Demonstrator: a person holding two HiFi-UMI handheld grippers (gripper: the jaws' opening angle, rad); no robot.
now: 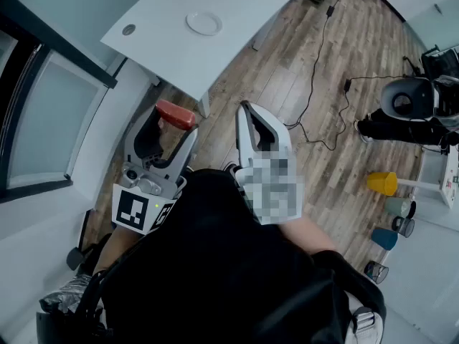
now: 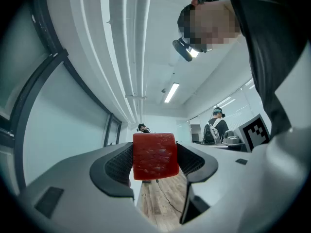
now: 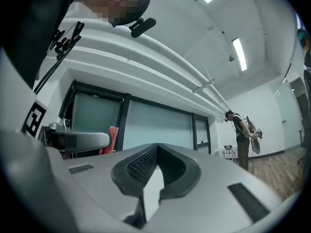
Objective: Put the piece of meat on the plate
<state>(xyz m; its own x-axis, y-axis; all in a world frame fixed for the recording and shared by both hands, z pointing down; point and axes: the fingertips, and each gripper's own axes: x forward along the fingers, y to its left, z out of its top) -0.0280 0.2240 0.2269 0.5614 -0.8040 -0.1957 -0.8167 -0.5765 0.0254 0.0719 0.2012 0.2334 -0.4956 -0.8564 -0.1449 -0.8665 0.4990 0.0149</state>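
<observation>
A red, block-shaped piece of meat (image 1: pixel 176 115) (image 2: pixel 154 155) sits clamped between the pads of my left gripper (image 1: pixel 174 120) (image 2: pixel 154 160), held up in the air close to my body. The white plate (image 1: pixel 204 23) lies empty on the white table (image 1: pixel 165 45) ahead, well beyond both grippers. My right gripper (image 1: pixel 247 115) (image 3: pixel 156 160) is beside the left one, jaws shut with nothing between them. In the right gripper view the meat (image 3: pixel 113 133) shows at the left, behind the left gripper's jaw.
Between me and the table lies wooden floor with black cables (image 1: pixel 315 63). Several coloured cups (image 1: pixel 382 183) stand on the floor at the right, near a dark seated figure (image 1: pixel 409 113). A glass wall (image 1: pixel 43 120) runs along the left. A person (image 3: pixel 241 135) stands far off.
</observation>
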